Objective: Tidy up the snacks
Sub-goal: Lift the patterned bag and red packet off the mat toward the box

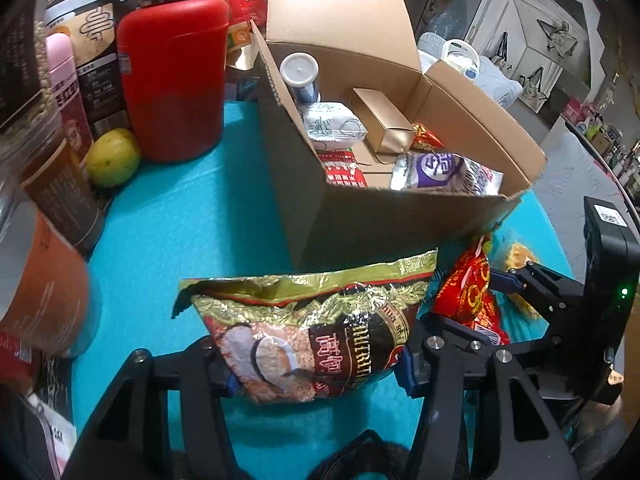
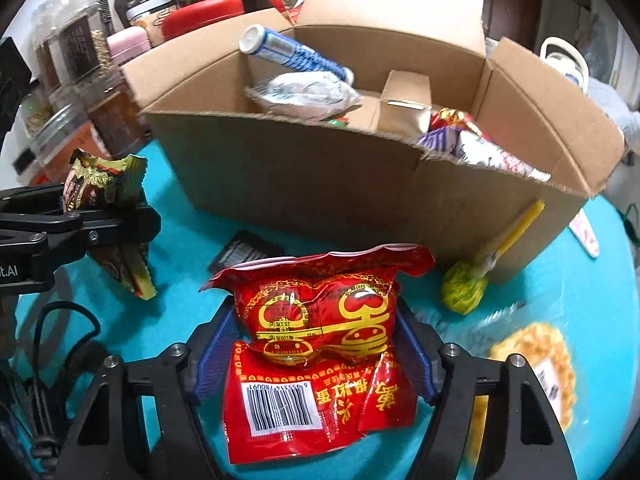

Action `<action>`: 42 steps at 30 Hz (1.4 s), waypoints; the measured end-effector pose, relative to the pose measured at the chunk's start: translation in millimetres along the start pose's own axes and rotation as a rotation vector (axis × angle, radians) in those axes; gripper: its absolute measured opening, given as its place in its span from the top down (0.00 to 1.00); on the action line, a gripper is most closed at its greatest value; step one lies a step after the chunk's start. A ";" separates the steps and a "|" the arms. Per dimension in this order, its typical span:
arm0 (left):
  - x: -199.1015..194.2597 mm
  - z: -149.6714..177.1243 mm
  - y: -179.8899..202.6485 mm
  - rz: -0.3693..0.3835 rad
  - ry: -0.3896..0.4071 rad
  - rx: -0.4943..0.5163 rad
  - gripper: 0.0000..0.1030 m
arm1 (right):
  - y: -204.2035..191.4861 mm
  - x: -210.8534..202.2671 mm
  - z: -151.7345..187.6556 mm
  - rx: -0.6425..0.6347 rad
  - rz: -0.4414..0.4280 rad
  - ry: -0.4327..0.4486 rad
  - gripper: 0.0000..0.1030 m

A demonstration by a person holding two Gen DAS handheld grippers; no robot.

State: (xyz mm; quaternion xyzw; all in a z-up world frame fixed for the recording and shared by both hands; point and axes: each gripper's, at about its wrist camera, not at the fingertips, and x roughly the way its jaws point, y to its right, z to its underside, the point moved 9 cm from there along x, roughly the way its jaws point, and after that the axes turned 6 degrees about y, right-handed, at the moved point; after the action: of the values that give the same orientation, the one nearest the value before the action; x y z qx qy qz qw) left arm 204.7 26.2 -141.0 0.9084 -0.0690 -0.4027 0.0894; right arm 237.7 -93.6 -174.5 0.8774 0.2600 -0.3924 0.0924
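You are working over a table under a teal cloth (image 1: pixel 168 216). Behind it, you are facing a crowd of jars (image 1: pixel 52 184), dark pouches (image 1: pixel 94 56), a red canister (image 1: pixel 174 80) and a pink flask (image 1: pixel 60 64). To your right a white panel (image 1: pixel 536 32) with line drawings is standing, and a dark door (image 2: pixel 512 12) is showing beyond.

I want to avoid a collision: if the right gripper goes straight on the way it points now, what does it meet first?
Probably the near wall of the cardboard box. The right gripper holds the red snack packet, and only teal table cover lies between; depth is uncertain.
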 end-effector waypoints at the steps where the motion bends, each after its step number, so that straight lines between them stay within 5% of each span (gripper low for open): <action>1: -3.3 2.2 0.4 -0.002 0.000 0.001 0.46 | -2.3 -2.2 1.7 0.004 -0.004 0.001 0.28; 24: -61.4 72.4 34.2 0.090 -0.082 0.062 0.46 | -37.9 -102.8 63.6 0.172 0.006 0.061 0.28; 42: -119.1 19.3 74.1 0.138 0.097 0.176 0.46 | -36.7 -177.9 14.4 0.124 0.035 0.231 0.28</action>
State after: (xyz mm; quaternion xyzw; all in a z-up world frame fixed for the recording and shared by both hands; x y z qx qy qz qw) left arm 107.1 -24.5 -51.9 0.9242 -0.1620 -0.3436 0.0401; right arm 110.1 -136.0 -51.6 0.9252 0.2290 -0.3023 0.0140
